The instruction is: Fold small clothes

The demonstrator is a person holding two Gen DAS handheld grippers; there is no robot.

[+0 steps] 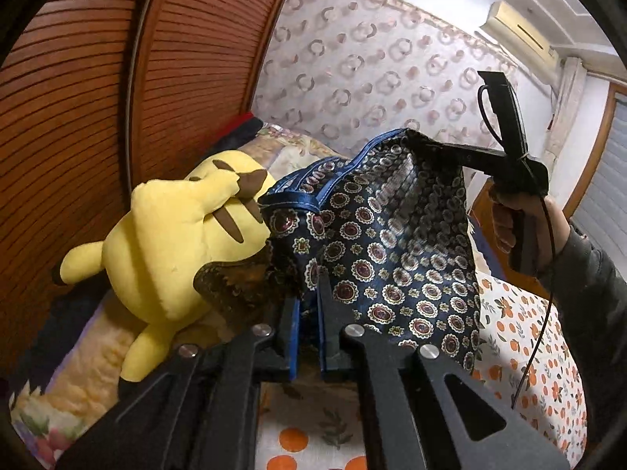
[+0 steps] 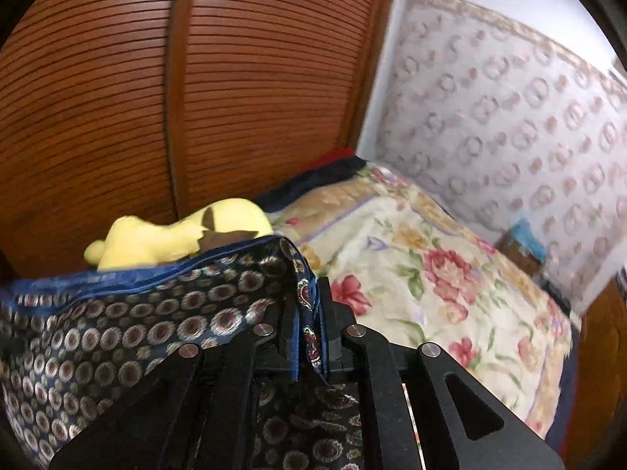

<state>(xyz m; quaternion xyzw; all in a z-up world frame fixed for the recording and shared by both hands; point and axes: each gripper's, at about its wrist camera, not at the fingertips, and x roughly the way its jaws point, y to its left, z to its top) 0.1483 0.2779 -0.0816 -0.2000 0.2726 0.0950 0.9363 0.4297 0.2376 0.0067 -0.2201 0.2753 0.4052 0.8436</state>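
A dark navy patterned garment [image 1: 392, 243] with a shiny blue hem hangs stretched in the air between both grippers above the bed. My left gripper [image 1: 307, 293] is shut on one corner of it. In the left wrist view the right gripper [image 1: 435, 145] pinches the far top corner, held by a hand at the right. In the right wrist view the right gripper [image 2: 307, 313] is shut on the garment [image 2: 137, 313], which spreads to the left.
A yellow plush toy [image 1: 176, 243] lies on the bed by the brown slatted wardrobe doors [image 1: 117, 78]; it also shows in the right wrist view [image 2: 176, 235]. An orange-print sheet [image 1: 529, 333] and a floral blanket [image 2: 431, 274] cover the bed. A patterned wall [image 1: 372, 58] stands behind.
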